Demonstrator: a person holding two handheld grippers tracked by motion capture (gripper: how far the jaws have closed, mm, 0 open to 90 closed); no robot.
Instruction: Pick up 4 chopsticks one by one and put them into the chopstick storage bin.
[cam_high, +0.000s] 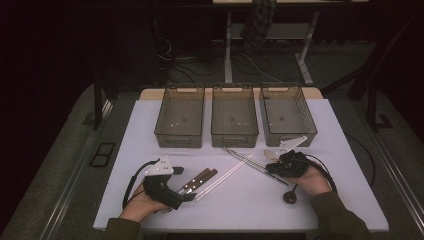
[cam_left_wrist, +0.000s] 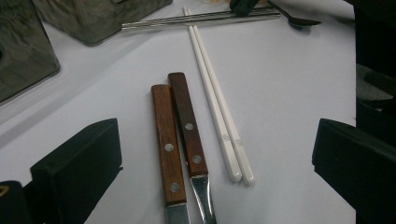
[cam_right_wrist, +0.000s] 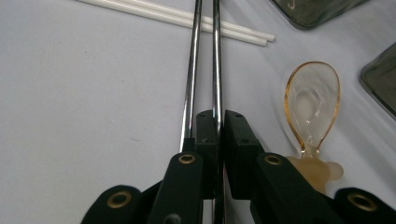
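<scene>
My right gripper is clamped on one of the two slim metal chopsticks, its twin lying just outside the jaws on the white table. My left gripper, jaws wide apart, straddles two wooden-handled knives without touching them.

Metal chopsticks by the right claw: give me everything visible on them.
The metal chopsticks are two thin, shiny, silver-coloured rods lying nearly parallel on the white table. The right claw is shut on one of them near its end; the other runs just outside the jaw. Farther along they cross over the white chopsticks. In the high view they lie diagonally before the middle bin.
</scene>
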